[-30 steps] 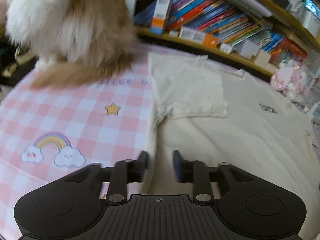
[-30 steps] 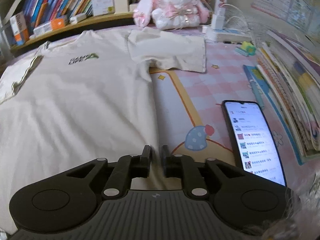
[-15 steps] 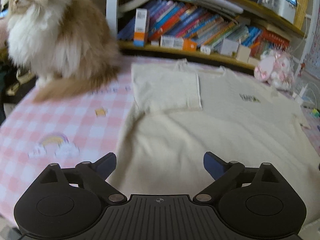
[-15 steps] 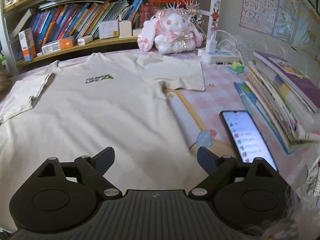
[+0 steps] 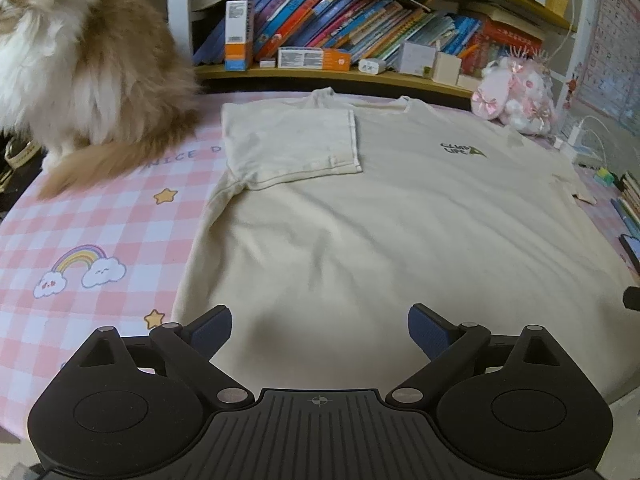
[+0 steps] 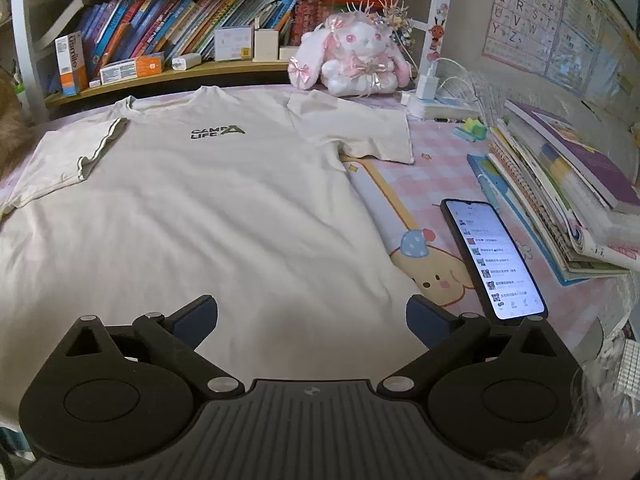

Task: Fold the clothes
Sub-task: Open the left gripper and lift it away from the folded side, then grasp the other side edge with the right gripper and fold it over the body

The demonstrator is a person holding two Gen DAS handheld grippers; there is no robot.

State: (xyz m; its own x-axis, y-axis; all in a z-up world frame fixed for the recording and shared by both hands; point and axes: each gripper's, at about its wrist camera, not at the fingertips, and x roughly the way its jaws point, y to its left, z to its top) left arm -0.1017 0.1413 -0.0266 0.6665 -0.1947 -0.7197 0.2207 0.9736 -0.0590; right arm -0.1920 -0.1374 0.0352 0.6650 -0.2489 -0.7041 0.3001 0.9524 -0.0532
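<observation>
A cream T-shirt (image 5: 380, 224) (image 6: 208, 216) with a small dark chest logo lies flat, front up, on a pink checked table mat. Its left sleeve (image 5: 292, 144) is folded inward over the chest; the right sleeve (image 6: 360, 128) lies spread outward. My left gripper (image 5: 320, 332) hovers open above the shirt's lower left part, nothing between its fingers. My right gripper (image 6: 312, 316) is open too, above the shirt's lower right part near the side edge.
A fluffy cat (image 5: 80, 80) sits at the mat's far left. A lit phone (image 6: 492, 256) lies right of the shirt, with stacked books (image 6: 568, 200) beyond it. A plush rabbit (image 6: 352, 60) and a bookshelf (image 5: 360, 32) stand behind the shirt.
Both grippers were narrowly shut at the shirt's side edges a second ago. They have opened wide and pulled back and up, leaving the shirt flat.
</observation>
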